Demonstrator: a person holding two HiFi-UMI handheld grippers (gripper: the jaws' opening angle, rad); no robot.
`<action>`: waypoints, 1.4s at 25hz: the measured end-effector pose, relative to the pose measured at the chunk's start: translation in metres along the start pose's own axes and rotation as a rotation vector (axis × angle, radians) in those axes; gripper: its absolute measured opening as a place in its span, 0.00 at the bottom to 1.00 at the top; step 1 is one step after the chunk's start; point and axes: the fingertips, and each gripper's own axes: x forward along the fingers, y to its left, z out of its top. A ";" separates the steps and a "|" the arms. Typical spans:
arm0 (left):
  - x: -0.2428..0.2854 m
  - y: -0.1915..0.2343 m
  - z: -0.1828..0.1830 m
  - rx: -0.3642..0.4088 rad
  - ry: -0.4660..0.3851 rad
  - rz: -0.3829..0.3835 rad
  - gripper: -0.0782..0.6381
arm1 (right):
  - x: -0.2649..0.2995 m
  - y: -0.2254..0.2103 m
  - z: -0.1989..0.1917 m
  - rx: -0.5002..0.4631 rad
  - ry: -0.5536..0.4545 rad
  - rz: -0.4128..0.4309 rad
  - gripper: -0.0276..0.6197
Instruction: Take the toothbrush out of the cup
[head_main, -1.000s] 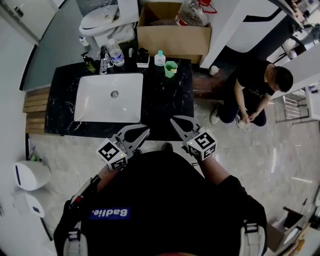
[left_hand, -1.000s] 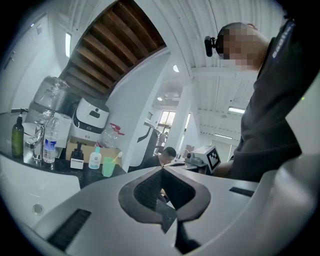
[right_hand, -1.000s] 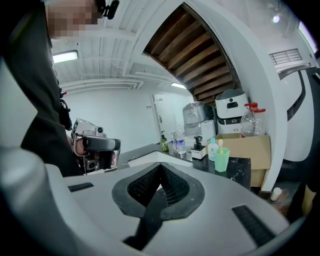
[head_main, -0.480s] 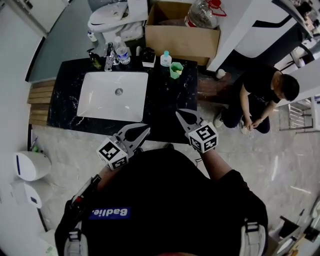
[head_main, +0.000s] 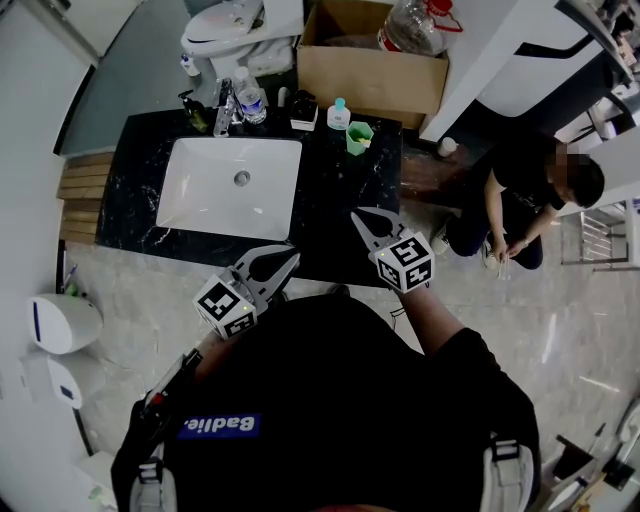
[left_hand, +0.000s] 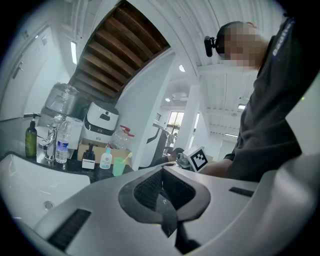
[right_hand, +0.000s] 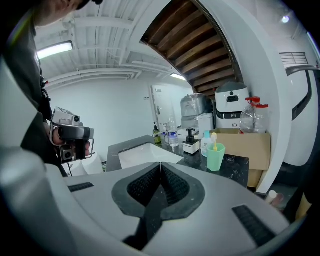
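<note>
Toothbrush (right_hand: 214, 140): pale yellow, slim, head up, leaning inside the cup (right_hand: 215, 156), right of centre in the right gripper view; too small to make out in the head view.

Cup: mint green, faceted, faintly translucent plastic, upright on the counter (head_main: 340, 215) near its far right corner, upper centre of the head view.

Left gripper (head_main: 293, 256): jaws pressed together, nothing between them; lower centre-left of the head view, tip over the counter's near edge.

Right gripper (head_main: 356, 215): jaws likewise closed and empty; tip over the counter's right part, well apart from the cup, with bare black surface between.

Counter: rectangular, glossy black stone with white veining.

Sink (head_main: 190, 205): white, rectangular, rounded corners, set into the counter's left half, with a narrow dark margin along the near edge.

Along the back edge, left to right: clear water bottle (head_main: 250, 98), black pump dispenser (head_main: 303, 108), small white bottle (head_main: 340, 114) with blue cap, just beside the cup.

Cardboard box (head_main: 370, 75): brown, open-topped, behind the counter, top centre.

Toilet (head_main: 240, 25): white, top left.

Person (head_main: 520, 195): crouched at the right, on the pale, polished stone floor (head_main: 560, 330).
</note>
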 end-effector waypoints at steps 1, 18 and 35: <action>-0.001 0.001 0.000 -0.001 -0.001 0.001 0.12 | 0.002 0.001 -0.001 0.001 0.008 0.004 0.06; -0.012 0.016 -0.002 -0.013 0.017 0.042 0.12 | 0.027 -0.077 0.013 -0.090 -0.006 -0.200 0.13; -0.025 0.024 -0.004 -0.017 0.026 0.104 0.12 | 0.073 -0.150 0.010 -0.133 0.055 -0.325 0.24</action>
